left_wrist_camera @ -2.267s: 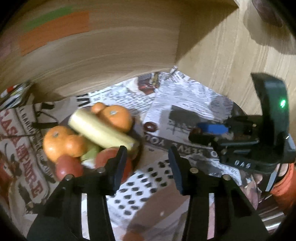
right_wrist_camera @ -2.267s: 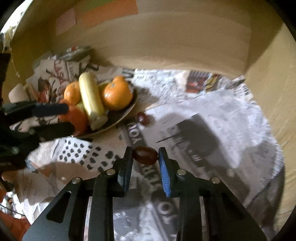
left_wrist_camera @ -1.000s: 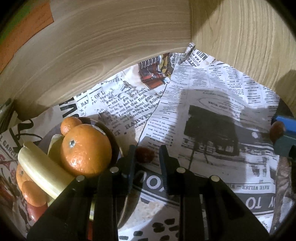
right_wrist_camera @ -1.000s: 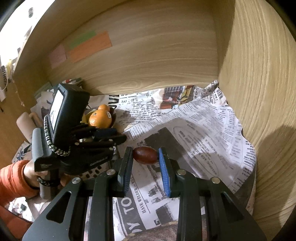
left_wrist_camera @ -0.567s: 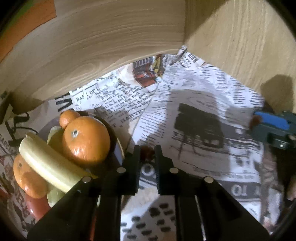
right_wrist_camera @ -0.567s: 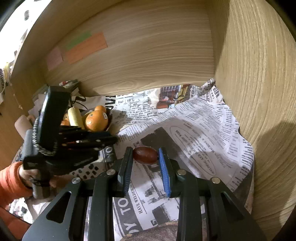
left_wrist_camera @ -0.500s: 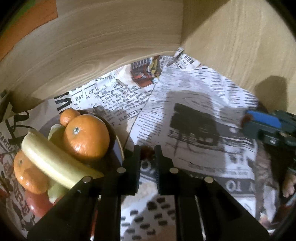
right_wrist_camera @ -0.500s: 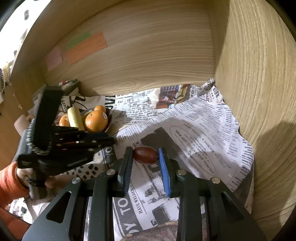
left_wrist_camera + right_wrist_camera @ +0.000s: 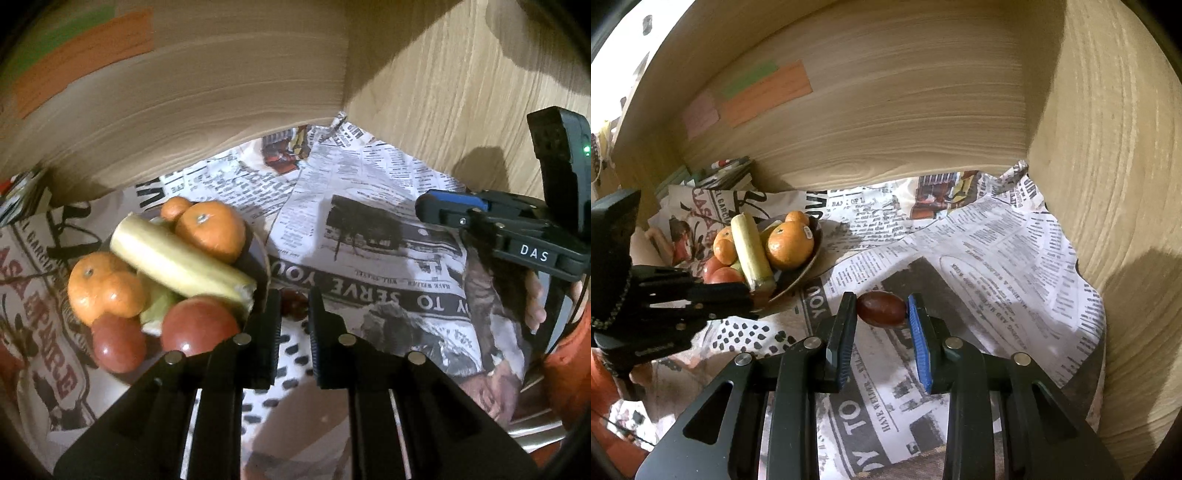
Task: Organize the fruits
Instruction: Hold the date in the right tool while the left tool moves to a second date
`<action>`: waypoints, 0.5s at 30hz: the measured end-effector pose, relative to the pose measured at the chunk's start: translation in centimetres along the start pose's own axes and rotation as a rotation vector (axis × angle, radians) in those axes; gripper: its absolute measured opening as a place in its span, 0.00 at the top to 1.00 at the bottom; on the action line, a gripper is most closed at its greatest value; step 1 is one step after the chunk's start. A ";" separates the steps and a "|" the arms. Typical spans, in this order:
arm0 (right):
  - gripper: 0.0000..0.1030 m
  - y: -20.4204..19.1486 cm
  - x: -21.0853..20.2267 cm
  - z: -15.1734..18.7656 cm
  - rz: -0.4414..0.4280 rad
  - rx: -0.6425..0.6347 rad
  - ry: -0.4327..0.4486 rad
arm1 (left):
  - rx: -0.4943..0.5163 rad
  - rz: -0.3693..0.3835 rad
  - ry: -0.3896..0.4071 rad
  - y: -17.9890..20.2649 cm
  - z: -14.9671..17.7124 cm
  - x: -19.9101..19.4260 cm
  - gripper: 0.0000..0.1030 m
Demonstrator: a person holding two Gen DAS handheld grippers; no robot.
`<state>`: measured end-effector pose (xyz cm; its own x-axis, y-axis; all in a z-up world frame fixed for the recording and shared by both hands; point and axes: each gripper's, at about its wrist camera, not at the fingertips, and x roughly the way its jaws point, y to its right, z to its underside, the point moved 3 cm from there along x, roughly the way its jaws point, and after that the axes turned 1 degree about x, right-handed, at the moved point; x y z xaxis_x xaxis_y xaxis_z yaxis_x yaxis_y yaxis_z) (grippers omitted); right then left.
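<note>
Both tools loaded: left tool (image 9: pixel 293 314) clamped on a small dark fruit (image 9: pixel 293 303) beside the bowl (image 9: pixel 263 254); right tool (image 9: pixel 881 314) clamped on 2nd date-like fruit (image 9: pixel 881 308) over newspaper. Next I'd drop each into bowl w/o knocking the pile.

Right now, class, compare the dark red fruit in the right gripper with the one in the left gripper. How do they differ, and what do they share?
The right gripper clamps its dark red fruit in plain view, well apart from the bowl.
The left gripper clamps its dark red fruit mostly hidden between the fingers, close beside the bowl's rim.
Both are small, dark red and glossy.
</note>
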<state>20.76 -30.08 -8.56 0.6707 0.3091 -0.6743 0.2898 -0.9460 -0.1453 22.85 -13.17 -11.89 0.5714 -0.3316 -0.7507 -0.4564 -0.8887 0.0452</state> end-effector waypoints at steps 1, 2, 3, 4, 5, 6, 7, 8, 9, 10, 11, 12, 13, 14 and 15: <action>0.75 -0.1 0.1 -0.1 -0.002 -0.003 -0.001 | -0.008 0.005 -0.001 -0.3 0.2 -0.1 0.87; 0.75 -0.4 0.1 -0.1 -0.003 -0.007 -0.003 | -0.020 0.011 -0.004 -0.5 0.4 -0.2 0.87; 0.75 -0.6 0.2 -0.2 -0.003 -0.013 -0.004 | -0.030 0.011 -0.003 -0.9 0.7 -0.4 0.87; 0.75 -0.9 0.2 -0.3 -0.004 -0.018 -0.004 | -0.039 0.007 0.003 -1.3 0.9 -0.8 0.87; 0.75 -1.2 0.3 -0.4 -0.006 -0.023 -0.005 | -0.046 0.000 0.012 -1.7 1.1 -1.1 0.87; 0.75 -1.5 0.4 -0.5 -0.007 -0.031 -0.006 | -0.058 -0.005 0.025 -2.3 1.3 -1.7 0.87; 0.75 -1.9 0.5 -0.7 -0.009 -0.038 -0.008 | -0.067 0.002 0.034 -2.7 1.4 -2.1 0.87; 0.75 -2.2 0.6 -0.8 -0.009 -0.047 -0.007 | -0.078 -0.004 0.045 -3.3 1.5 -2.6 0.87; 0.75 -2.6 0.8 -1.0 -0.012 -0.056 -0.007 | -0.086 -0.020 0.062 -3.9 1.5 -3.3 0.87; 0.75 -3.1 1.0 -1.2 -0.016 -0.066 -0.008 | -0.090 -0.029 0.073 -4.4 1.5 -3.7 0.87; 0.75 -3.7 1.3 -1.4 -0.021 -0.075 -0.009 | -0.096 -0.040 0.087 -5.0 1.5 -4.3 0.87; 0.75 -4.1 1.4 -1.5 -0.025 -0.082 -0.009 | -0.104 -0.049 0.100 -5.6 1.6 -4.9 0.87; 0.75 -4.6 1.7 -1.7 -0.031 -0.090 -0.010 | -0.109 -0.056 0.108 -6.2 1.6 -5.2 0.87; 0.75 -5.1 2.0 -1.9 -0.037 -0.099 -0.010 | -0.115 -0.065 0.118 -6.8 1.5 -5.6 0.87; 0.75 -5.4 2.2 -2.0 -0.042 -0.105 -0.011 | -0.123 -0.074 0.126 -7.4 1.5 -6.0 0.87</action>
<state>22.02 -24.07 -7.81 0.6487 0.3468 -0.6774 0.3879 -0.9165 -0.0977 21.80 -4.13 -8.72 0.6848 -0.2941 -0.6668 -0.3273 -0.9416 0.0791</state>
